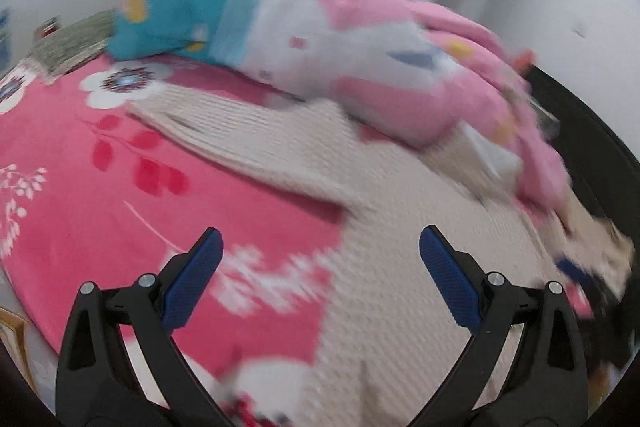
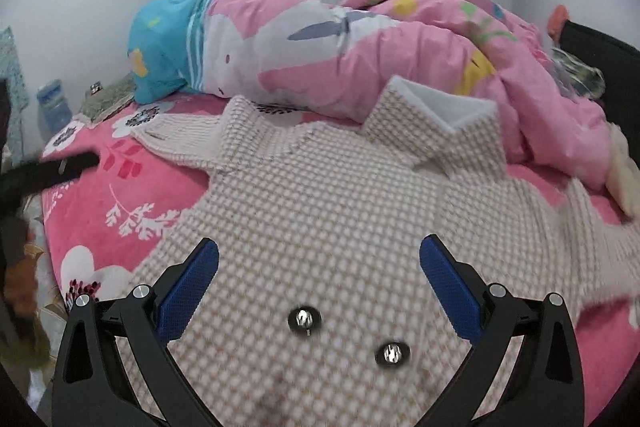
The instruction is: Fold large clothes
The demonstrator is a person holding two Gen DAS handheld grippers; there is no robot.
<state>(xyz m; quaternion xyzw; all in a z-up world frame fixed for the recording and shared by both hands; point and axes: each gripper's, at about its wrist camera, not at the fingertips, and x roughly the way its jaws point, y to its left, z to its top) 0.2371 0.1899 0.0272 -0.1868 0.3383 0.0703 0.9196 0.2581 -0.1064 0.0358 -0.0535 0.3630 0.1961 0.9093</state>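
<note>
Checked coat (image 2: 320, 195), collar (image 2: 440, 115) farthest away

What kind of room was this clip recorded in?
Most likely a home bedroom. A checked jacket lies spread on a bed with a pink floral bedsheet, a rumpled pink quilt is heaped behind it, and a water jug stands by the wall.

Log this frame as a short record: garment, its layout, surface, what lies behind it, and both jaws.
garment: checked jacket, white-lined collar, two metal buttons
layout: spread flat, one sleeve out to the side
surface: pink floral bedsheet
behind: bunched pink and blue quilt
left gripper: jaws open, empty, over the jacket edge
right gripper: jaws open, empty, over the jacket front
</note>
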